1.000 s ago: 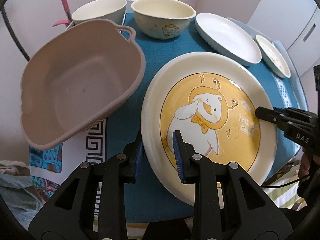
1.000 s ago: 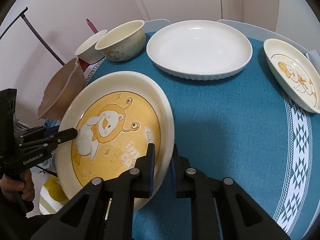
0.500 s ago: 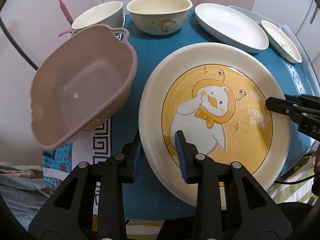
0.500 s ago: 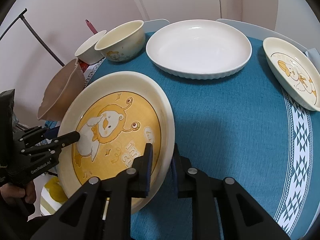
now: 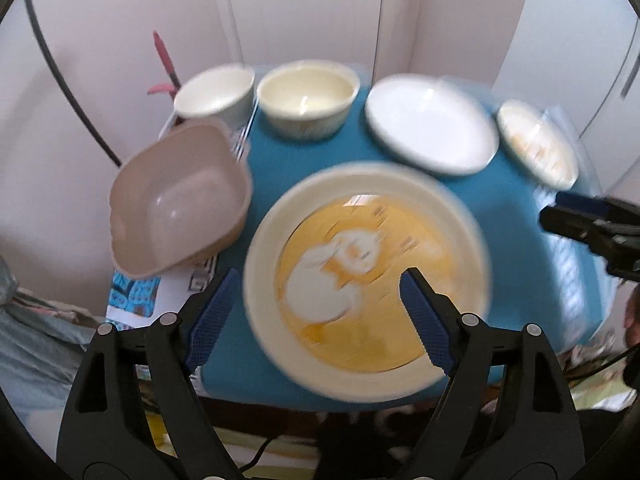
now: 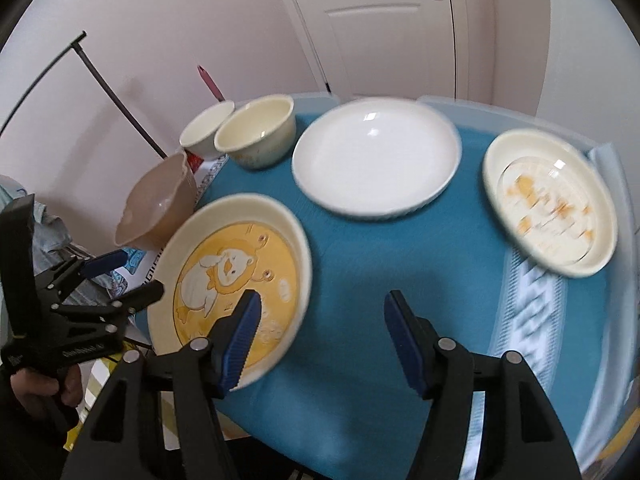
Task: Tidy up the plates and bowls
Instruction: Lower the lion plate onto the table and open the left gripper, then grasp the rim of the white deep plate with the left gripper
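Having let go of the large round cream plate with the yellow duck-lion picture (image 6: 230, 276), we now see it lying free on the teal tablecloth (image 6: 360, 264) at the near left. Half a second ago both of our grippers pinched its rim; now the left gripper (image 5: 320, 312) and right gripper (image 6: 320, 332) are drawn back, jaws wide and empty. We judge this plate placed, with the plain white round plate (image 6: 376, 156) and the small cream patterned plate (image 6: 548, 200) next to sort.

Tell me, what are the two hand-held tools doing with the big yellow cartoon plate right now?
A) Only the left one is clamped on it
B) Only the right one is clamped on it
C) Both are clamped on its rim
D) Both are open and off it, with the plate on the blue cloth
D: the left tool and right tool both stand wide open, and the yellow cartoon plate lies unheld on the blue cloth.
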Tool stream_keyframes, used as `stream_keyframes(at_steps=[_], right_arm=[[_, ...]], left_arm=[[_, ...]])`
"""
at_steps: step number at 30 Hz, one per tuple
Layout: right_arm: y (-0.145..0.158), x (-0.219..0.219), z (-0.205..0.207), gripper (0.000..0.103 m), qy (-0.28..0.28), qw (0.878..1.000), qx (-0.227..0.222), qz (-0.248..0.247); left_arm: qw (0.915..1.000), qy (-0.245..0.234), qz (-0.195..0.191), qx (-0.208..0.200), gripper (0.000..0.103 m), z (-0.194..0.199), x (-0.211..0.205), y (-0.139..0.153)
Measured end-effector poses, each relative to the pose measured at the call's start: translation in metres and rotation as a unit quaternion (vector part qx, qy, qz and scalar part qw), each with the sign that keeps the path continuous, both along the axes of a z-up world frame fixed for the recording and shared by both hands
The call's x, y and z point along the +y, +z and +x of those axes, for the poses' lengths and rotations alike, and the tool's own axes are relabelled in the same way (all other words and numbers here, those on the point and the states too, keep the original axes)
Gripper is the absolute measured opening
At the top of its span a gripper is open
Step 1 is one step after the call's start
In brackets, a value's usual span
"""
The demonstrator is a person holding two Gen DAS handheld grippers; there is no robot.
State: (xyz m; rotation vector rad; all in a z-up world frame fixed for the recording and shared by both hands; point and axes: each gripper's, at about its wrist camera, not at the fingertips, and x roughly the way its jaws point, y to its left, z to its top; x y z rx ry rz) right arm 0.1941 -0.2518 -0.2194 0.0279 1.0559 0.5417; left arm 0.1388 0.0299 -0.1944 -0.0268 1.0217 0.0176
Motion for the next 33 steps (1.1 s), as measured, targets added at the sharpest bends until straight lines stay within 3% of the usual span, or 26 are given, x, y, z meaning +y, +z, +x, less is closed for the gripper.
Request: stream_keyframes(at_steps=[3, 4, 5, 6, 7, 10, 14, 17, 25, 27, 29, 31, 33], right_arm=[[0.026, -0.020, 0.014, 0.059, 0.011, 0.999, -0.031, 0.003], [0.032, -0.024, 0.021, 0.064, 0.017, 0.999, -0.036, 0.007], [0.039, -0.029, 0.030, 0.073, 0.024, 0.999, -0.039, 0.014], [0.047, -0.035, 0.042, 0.099, 0.031, 0.998, -0.043, 0.022], [0.050, -0.040, 0.049, 0.103, 0.034, 0.998, -0.047, 0.027], [0.056, -0.051, 0.082, 0.103, 0.037, 0.998, -0.052, 0.012], [0.051, -0.051, 0.126, 0.103, 0.054, 0.996, -0.036, -0.062], [0.043, -0.052, 0.153, 0.103, 0.059, 0.996, -0.013, -0.061], [-0.019, -0.035, 0.207, 0.103, 0.109, 0.988, 0.068, -0.088], [-0.037, -0.026, 0.218, 0.101, 0.130, 0.983, 0.081, -0.097], [-0.052, -0.017, 0.226, 0.089, 0.153, 0.979, 0.098, -0.095], [-0.062, -0.013, 0.231, 0.070, 0.169, 0.975, 0.113, -0.093], [-0.072, -0.008, 0.233, 0.064, 0.181, 0.971, 0.123, -0.097]], left_arm=[[0.9991, 0.009, -0.028, -0.030, 0.086, 0.009, -0.014, 0.028], [0.9983, 0.012, -0.042, -0.039, 0.091, 0.016, -0.020, 0.038], [0.9975, 0.015, -0.051, -0.048, 0.097, 0.022, -0.024, 0.045], [0.9966, 0.019, -0.058, -0.056, 0.102, 0.028, -0.028, 0.050], [0.9955, 0.026, -0.067, -0.062, 0.103, 0.034, -0.032, 0.056], [0.9917, 0.048, -0.107, -0.053, 0.103, 0.064, -0.038, 0.058], [0.9876, 0.067, -0.141, -0.016, 0.103, 0.097, -0.045, 0.039], [0.9856, 0.078, -0.150, 0.011, 0.103, 0.118, -0.045, 0.016], [0.9782, 0.089, -0.172, 0.076, 0.101, 0.160, -0.039, -0.043], [0.9771, 0.086, -0.173, 0.089, 0.093, 0.167, -0.039, -0.053], [0.9752, 0.080, -0.177, 0.107, 0.086, 0.175, -0.041, -0.064], [0.9748, 0.072, -0.174, 0.119, 0.081, 0.179, -0.045, -0.072], [0.9750, 0.064, -0.170, 0.128, 0.073, 0.180, -0.048, -0.081]])
